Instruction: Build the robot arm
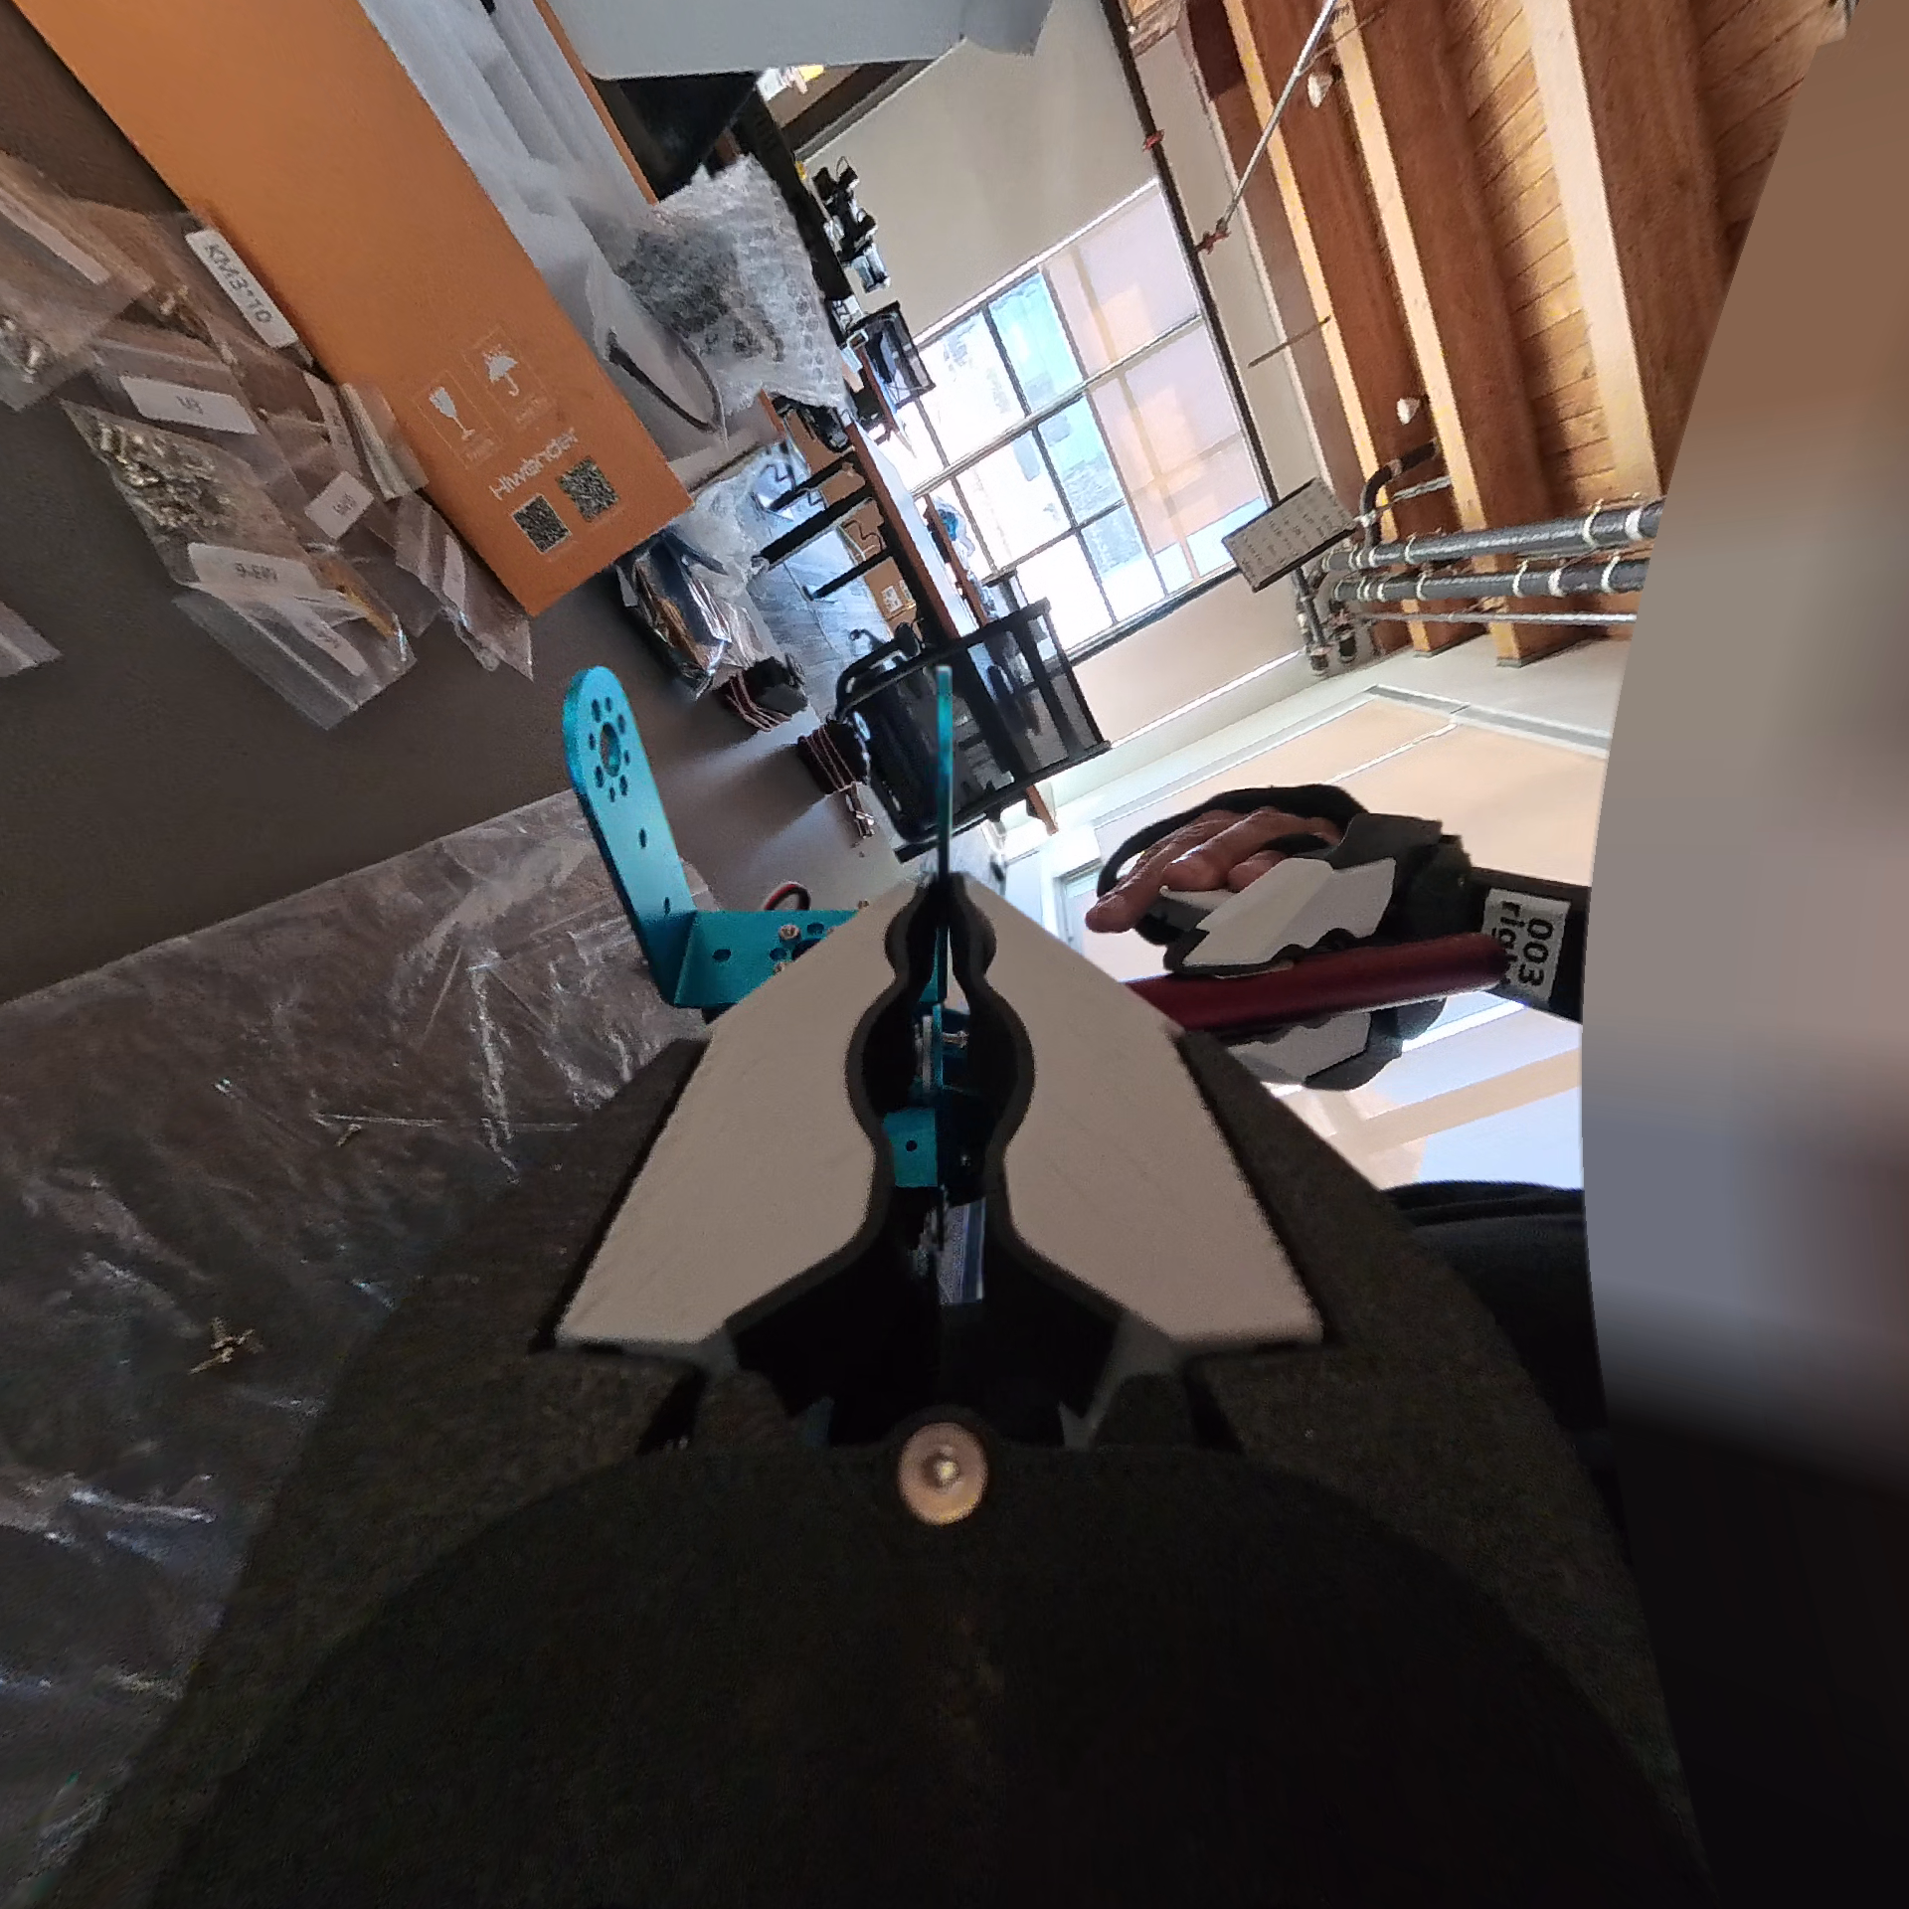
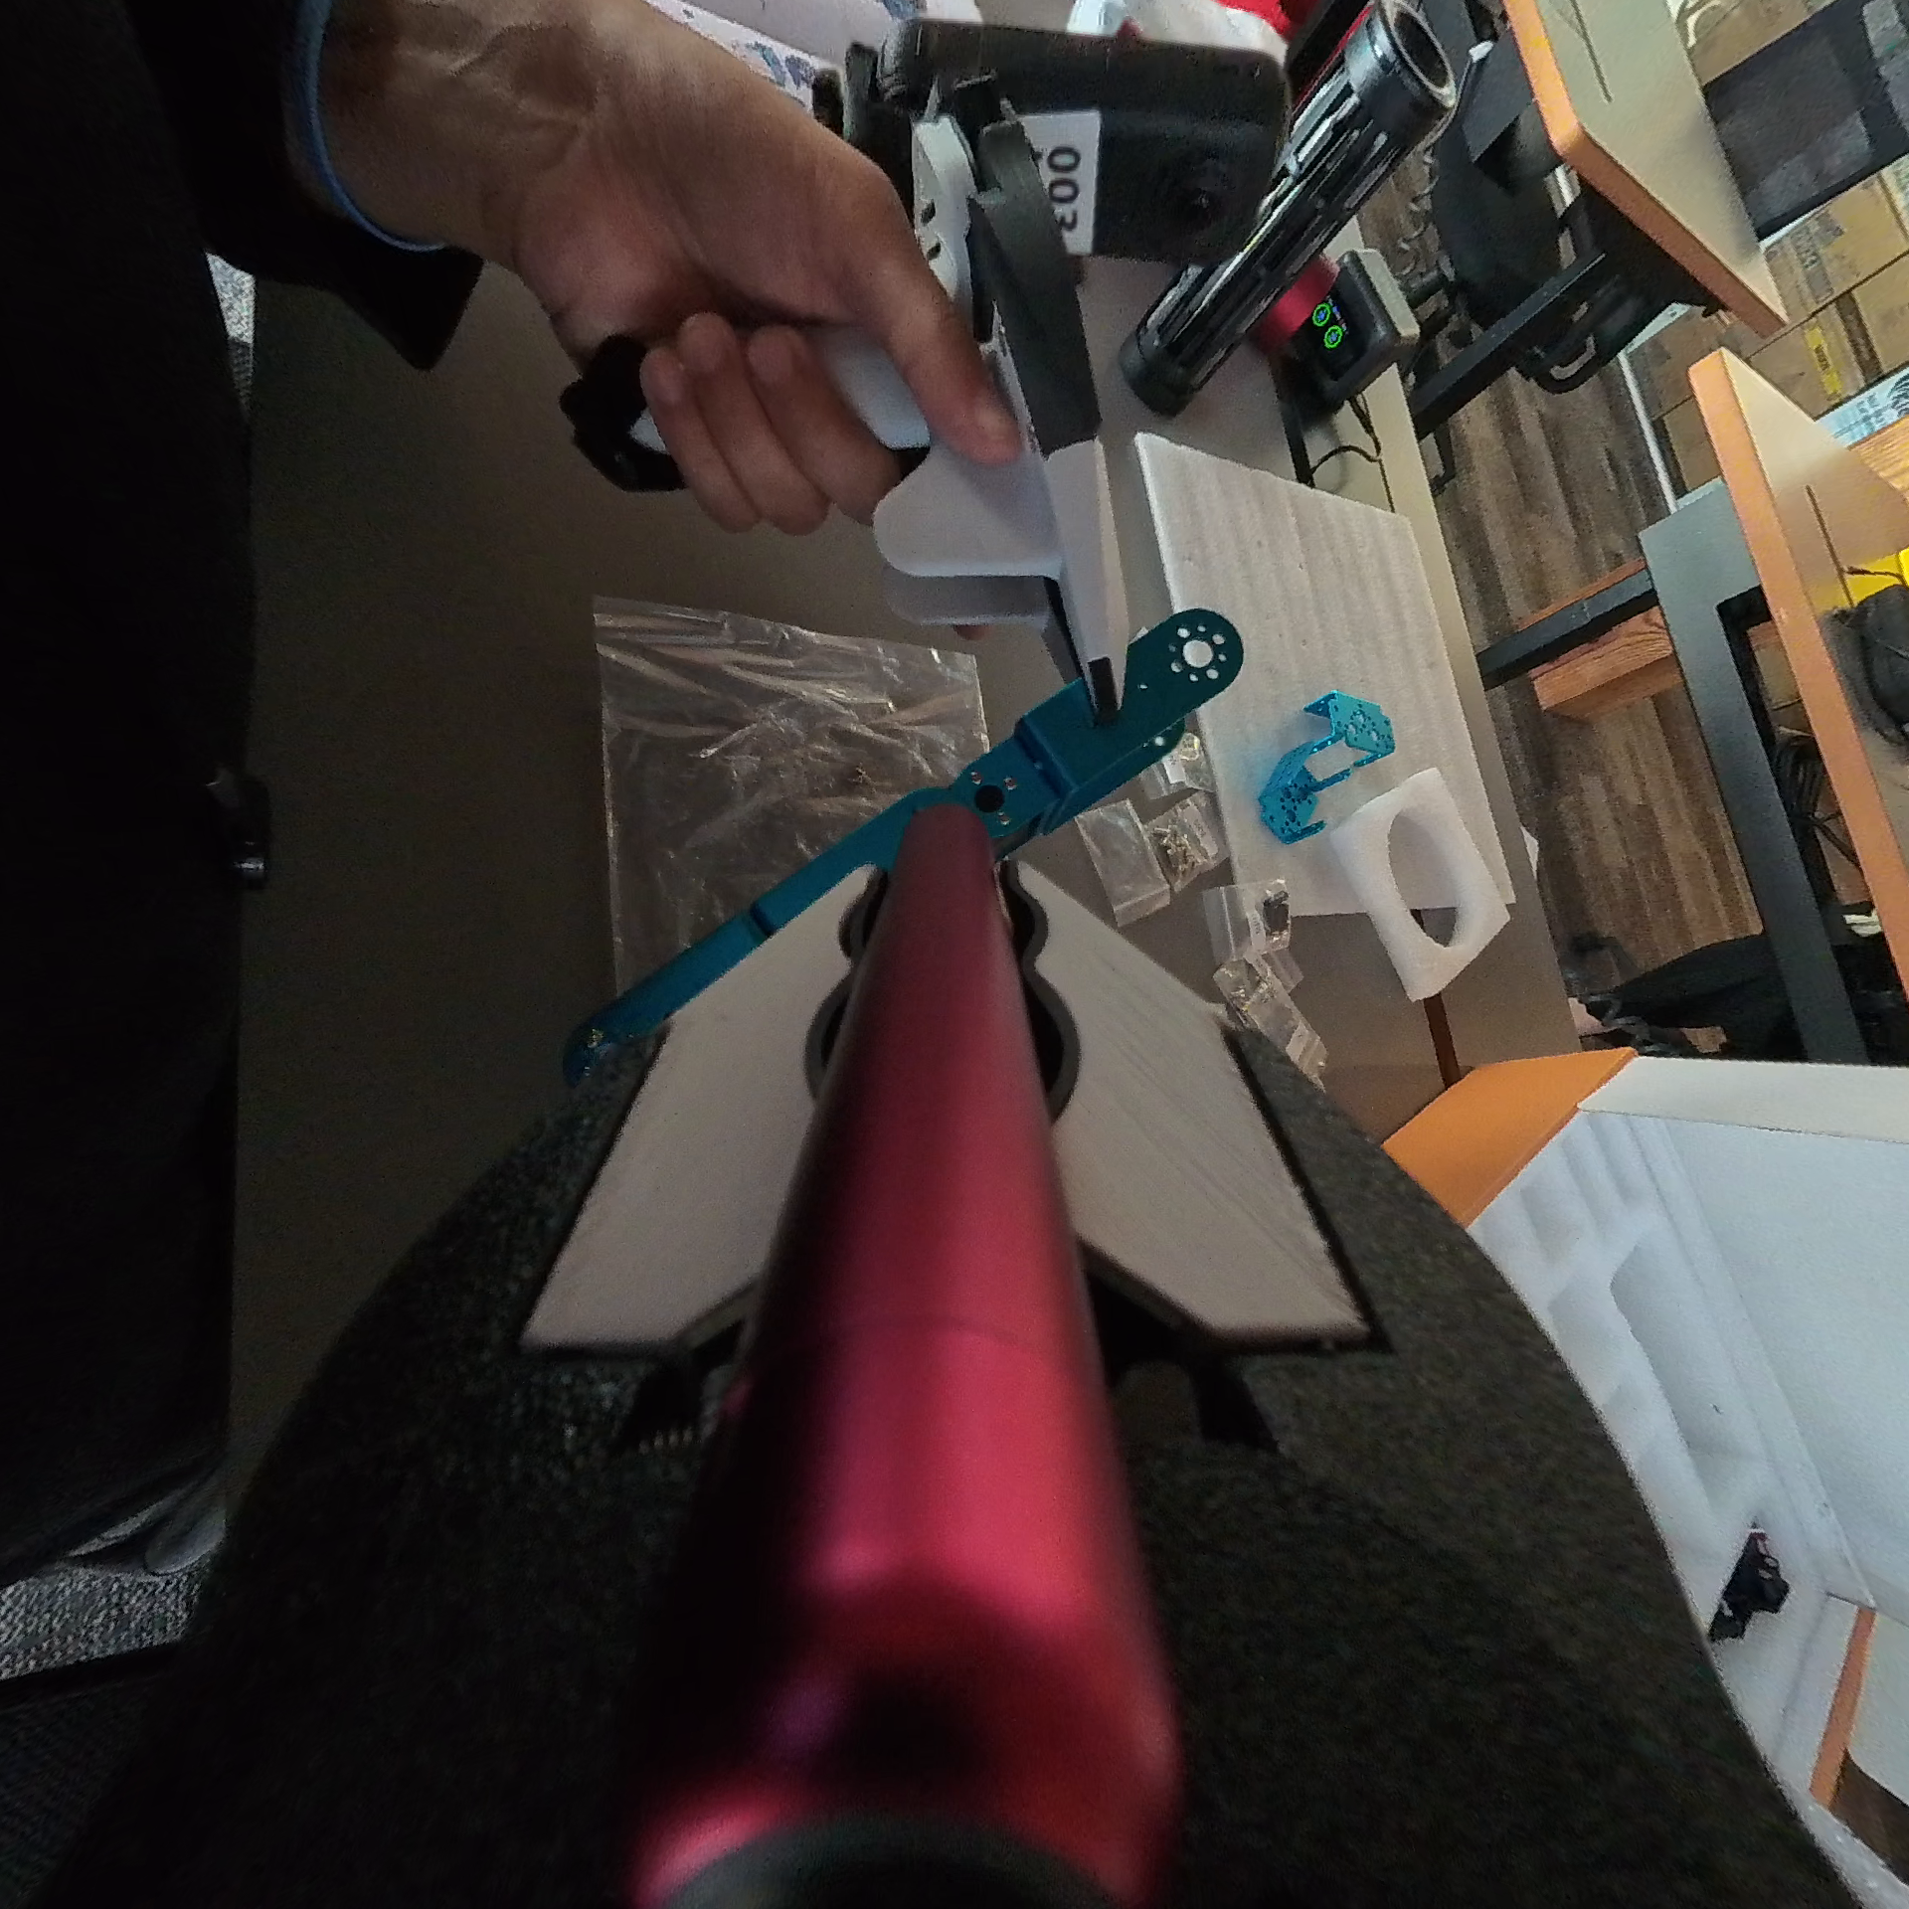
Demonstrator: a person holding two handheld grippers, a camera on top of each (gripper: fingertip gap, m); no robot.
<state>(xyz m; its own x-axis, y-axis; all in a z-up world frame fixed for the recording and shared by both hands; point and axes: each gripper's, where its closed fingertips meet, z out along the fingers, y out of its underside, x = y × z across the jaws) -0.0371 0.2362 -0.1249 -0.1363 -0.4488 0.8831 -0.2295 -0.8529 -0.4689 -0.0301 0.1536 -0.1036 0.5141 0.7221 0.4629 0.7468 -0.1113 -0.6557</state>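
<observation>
My left gripper [image 1: 942, 888] is shut on a blue perforated metal bracket assembly [image 1: 630, 816], pinching one thin plate of it edge-on between the fingertips. My right gripper [image 2: 935, 826] is shut on a red cylindrical screwdriver [image 2: 930, 1240] that runs forward between its fingers. The screwdriver's tip meets the blue bracket assembly [image 2: 1085, 733] at a hole near its middle. In the right wrist view a hand holds the left gripper [image 2: 1095, 687] above the bracket. In the left wrist view the right gripper [image 1: 1271, 919] and the red screwdriver [image 1: 1343, 981] show at the right.
A crumpled clear plastic bag [image 1: 258, 1085] with loose screws [image 1: 222, 1348] lies on the dark table. Small labelled bags of hardware [image 1: 207, 465] and an orange box [image 1: 393, 310] sit behind. A white foam sheet [image 2: 1302, 620], a second blue bracket [image 2: 1327, 764] and a foam block [image 2: 1415, 888] lie farther off. The left gripper's tips are roughly 9 centimeters from the right gripper's.
</observation>
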